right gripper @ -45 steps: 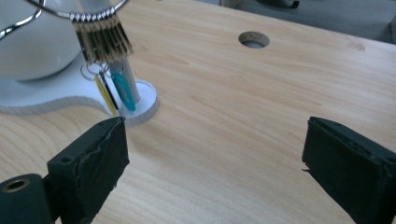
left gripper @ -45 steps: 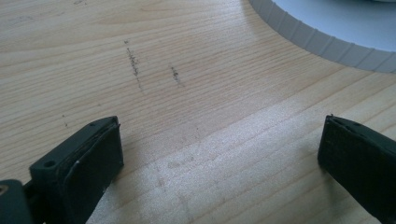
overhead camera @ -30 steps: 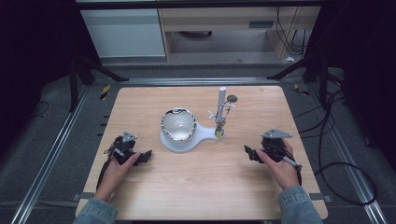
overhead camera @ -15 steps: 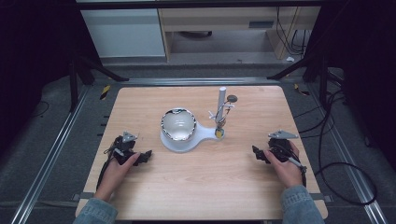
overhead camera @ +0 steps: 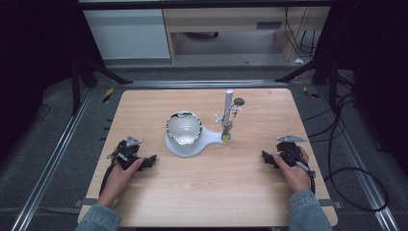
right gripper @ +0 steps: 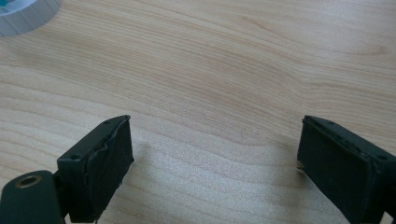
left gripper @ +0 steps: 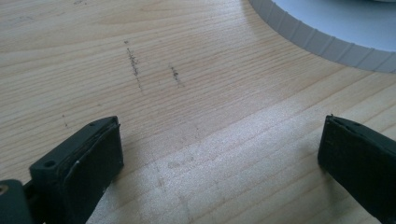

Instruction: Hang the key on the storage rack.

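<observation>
Right gripper (overhead camera: 272, 156) has slid outward toward the table (overhead camera: 202, 192) edge; left gripper (overhead camera: 144, 161) stays put.
Both jaws gape wide, empty; white stand (overhead camera: 192, 142) untouched, so no task step has begun.

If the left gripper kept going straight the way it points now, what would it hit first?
Probably the ribbed rim of the white base under the bowl. The left gripper is open over bare table, with that rim ahead to the upper right; depth is unclear.
</observation>
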The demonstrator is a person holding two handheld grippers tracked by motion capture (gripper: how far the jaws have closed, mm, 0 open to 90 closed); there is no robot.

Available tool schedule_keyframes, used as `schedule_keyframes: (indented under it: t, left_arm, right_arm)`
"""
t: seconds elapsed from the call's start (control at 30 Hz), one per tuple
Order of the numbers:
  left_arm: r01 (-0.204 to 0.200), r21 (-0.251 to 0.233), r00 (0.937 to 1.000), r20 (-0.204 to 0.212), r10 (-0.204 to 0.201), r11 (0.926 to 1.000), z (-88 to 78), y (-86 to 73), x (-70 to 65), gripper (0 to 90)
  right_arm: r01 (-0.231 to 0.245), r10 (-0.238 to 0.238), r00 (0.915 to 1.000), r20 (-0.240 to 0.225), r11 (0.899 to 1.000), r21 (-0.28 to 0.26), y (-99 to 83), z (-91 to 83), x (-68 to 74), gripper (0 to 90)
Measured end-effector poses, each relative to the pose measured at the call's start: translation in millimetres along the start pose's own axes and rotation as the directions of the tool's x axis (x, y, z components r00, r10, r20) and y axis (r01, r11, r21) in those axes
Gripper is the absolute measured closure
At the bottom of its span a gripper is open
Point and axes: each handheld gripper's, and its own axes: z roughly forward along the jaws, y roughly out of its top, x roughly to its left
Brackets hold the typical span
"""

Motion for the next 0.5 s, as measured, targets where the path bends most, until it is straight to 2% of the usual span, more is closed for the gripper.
schedule_keyframes:
  t: [0.5]
  left_arm:
    - [-0.001,0.000,1.0000,0.000,0.001,1.0000,0.0,0.0,0.1,0.0]
  right_arm:
    - [-0.009,0.009,0.9998,0.019,1.000,0.002,-2.0,2.9,5.6,6.4]
